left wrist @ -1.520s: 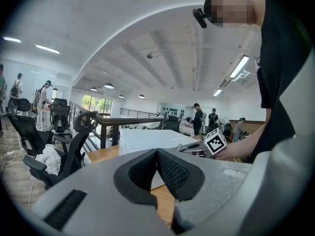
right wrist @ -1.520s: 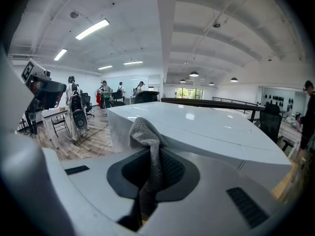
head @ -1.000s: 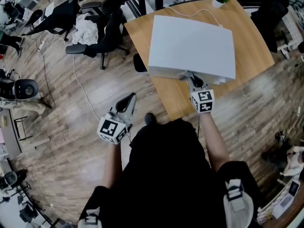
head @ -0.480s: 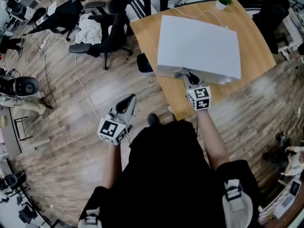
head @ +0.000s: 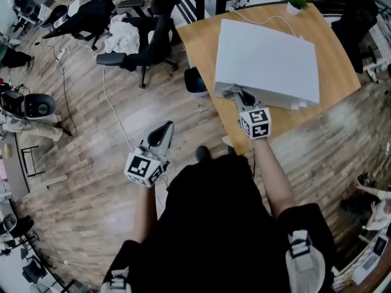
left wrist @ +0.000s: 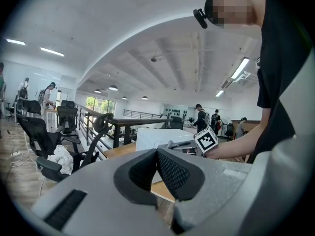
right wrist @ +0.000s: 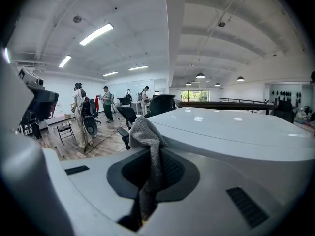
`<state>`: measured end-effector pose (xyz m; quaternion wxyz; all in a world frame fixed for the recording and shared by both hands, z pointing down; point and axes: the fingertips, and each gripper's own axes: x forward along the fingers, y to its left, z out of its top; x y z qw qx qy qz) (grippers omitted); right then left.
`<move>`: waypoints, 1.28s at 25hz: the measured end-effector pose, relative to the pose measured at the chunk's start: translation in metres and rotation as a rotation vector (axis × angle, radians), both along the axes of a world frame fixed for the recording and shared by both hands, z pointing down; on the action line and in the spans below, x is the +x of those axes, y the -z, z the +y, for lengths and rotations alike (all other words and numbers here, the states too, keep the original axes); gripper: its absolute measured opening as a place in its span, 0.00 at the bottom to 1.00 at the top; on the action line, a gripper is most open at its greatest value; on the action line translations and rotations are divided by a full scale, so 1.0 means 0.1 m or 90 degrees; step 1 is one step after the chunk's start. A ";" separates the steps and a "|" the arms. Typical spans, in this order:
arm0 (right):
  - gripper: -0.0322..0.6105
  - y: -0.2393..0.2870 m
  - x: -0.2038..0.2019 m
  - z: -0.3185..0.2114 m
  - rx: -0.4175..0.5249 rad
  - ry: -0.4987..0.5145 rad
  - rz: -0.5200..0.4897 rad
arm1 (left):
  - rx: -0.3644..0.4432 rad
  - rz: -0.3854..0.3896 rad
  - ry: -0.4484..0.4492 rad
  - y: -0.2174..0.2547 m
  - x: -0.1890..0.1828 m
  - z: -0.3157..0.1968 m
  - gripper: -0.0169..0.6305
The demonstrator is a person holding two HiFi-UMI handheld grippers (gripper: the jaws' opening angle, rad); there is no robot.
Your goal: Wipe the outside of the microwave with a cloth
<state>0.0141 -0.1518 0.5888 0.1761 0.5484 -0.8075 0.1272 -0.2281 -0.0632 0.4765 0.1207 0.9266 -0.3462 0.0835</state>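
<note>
- Two hand-held grippers are in view, but only one is working. The right hand-held gripper has its jaws closed on a grey knitted cloth, and a fold of the cloth stands up above the pads.
- The left hand-held gripper hangs off to the left over the wood-plank floor, well apart from the table. Its jaws are pressed together with nothing between them.
- The boxy white microwave sits on the light wooden table and fills much of it. The right hand-held gripper brings the cloth to the microwave's near left corner, where the near face meets the top.
- The step in hand looks like wiping along that near edge and corner. Most of the broad top is probably not yet covered.
- To do it well, the cloth should lie flat against the panel, not just touch it with its bunched tip. Tilting the right hand-held gripper so the free fold drags behind would spread the contact.
- Strokes ought to be long, overlapping and in one direction. Light, steady pressure would keep the hard jaws from scraping the casing.
- The small potted plant at the far right of the table is worth steering clear of once the wiping reaches the far edge.
- The idle left hand-held gripper could steady the casing if it starts to slide.
</note>
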 end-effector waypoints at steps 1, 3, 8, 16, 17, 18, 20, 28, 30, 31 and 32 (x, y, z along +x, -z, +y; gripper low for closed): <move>0.08 0.00 -0.04 -0.02 0.002 0.001 -0.003 | -0.001 -0.001 0.002 -0.01 -0.04 0.00 0.03; 0.08 0.01 -0.11 -0.07 0.013 0.003 -0.008 | -0.003 -0.004 0.004 -0.03 -0.10 0.01 0.03; 0.08 -0.04 -0.28 -0.13 0.004 0.005 -0.018 | -0.001 -0.004 0.008 -0.05 -0.23 -0.02 0.03; 0.08 -0.03 -0.42 -0.17 0.003 0.006 -0.028 | 0.001 -0.001 0.004 -0.04 -0.30 -0.02 0.03; 0.08 -0.03 -0.43 -0.17 0.003 0.006 -0.027 | 0.001 0.000 0.004 -0.05 -0.31 -0.02 0.03; 0.08 -0.02 -0.44 -0.17 0.003 0.005 -0.026 | 0.000 0.001 0.005 -0.05 -0.32 -0.03 0.03; 0.08 -0.02 -0.46 -0.17 0.002 0.006 -0.028 | -0.001 0.000 0.006 -0.06 -0.34 -0.03 0.03; 0.08 -0.06 -0.52 -0.20 -0.008 0.012 -0.038 | -0.004 0.001 0.015 -0.05 -0.40 -0.05 0.03; 0.08 -0.08 -0.52 -0.21 -0.009 0.011 -0.044 | -0.004 0.000 0.018 -0.06 -0.41 -0.05 0.03; 0.08 -0.10 -0.52 -0.21 -0.010 0.010 -0.047 | -0.004 -0.001 0.020 -0.06 -0.42 -0.05 0.03; 0.08 -0.13 -0.52 -0.21 -0.012 0.010 -0.048 | -0.005 -0.003 0.022 -0.07 -0.44 -0.05 0.03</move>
